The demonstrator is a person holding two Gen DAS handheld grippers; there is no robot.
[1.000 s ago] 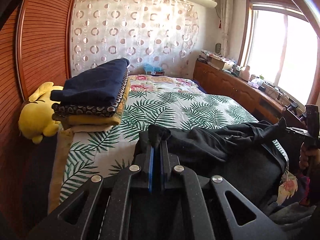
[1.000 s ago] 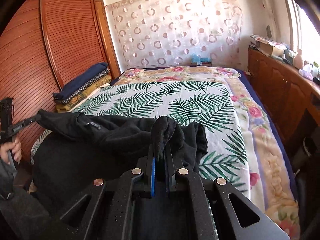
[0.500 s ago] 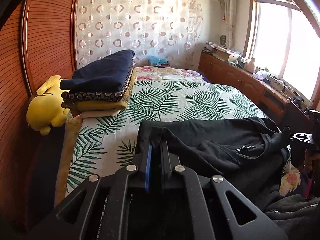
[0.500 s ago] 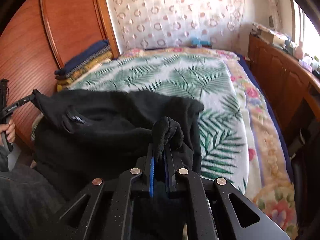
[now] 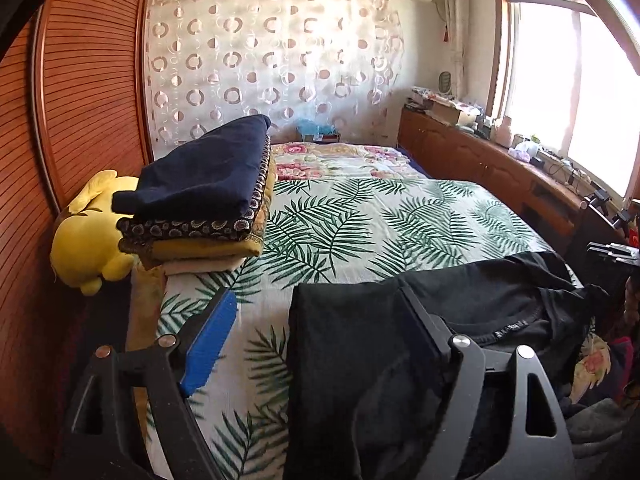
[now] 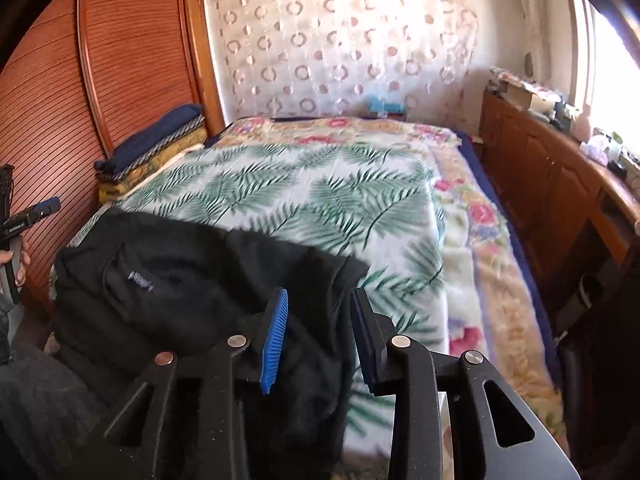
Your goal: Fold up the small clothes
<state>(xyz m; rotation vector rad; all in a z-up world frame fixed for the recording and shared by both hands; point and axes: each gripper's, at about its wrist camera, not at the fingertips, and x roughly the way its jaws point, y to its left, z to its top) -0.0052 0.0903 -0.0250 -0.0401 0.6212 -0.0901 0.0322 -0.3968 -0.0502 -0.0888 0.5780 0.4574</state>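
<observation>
Both grippers tilted down toward the near end of the bed point(image 5: 400, 216), where the black garment point(image 5: 360, 360) lay spread flat over the palm-leaf bedspread point(image 6: 320, 200), its near part hanging off the edge. The left gripper point(image 5: 320, 316) had just been opening, and its jaws stood wide apart: the blue-padded finger point(image 5: 208, 344) hung over bare bedspread to the left of the cloth, while the other finger sat over the garment's left part, pressing nothing between them. The right gripper point(image 6: 318, 336) had also just been opening, though less far; its two blue pads point(image 6: 274, 340) stood parted over the garment's right edge, with black cloth lying below the gap but not pinched. From the right wrist view, the person's left hand point(image 6: 16, 264) showed at the left edge, wrapped around the handle of its tool, the tool's tip pointing in over the garment's far left corner. A small label showed on the cloth near its collar. At the far left of the bed, against the wooden wardrobe point(image 5: 80, 100), sat a stack of folded cloths point(image 5: 200, 200) topped by a navy one, with a yellow plush toy point(image 5: 88, 232) just beside it. A patterned curtain point(image 5: 272, 64) hung across the far wall, and a cluttered wooden cabinet point(image 6: 540, 168) ran along the right under the bright window.
</observation>
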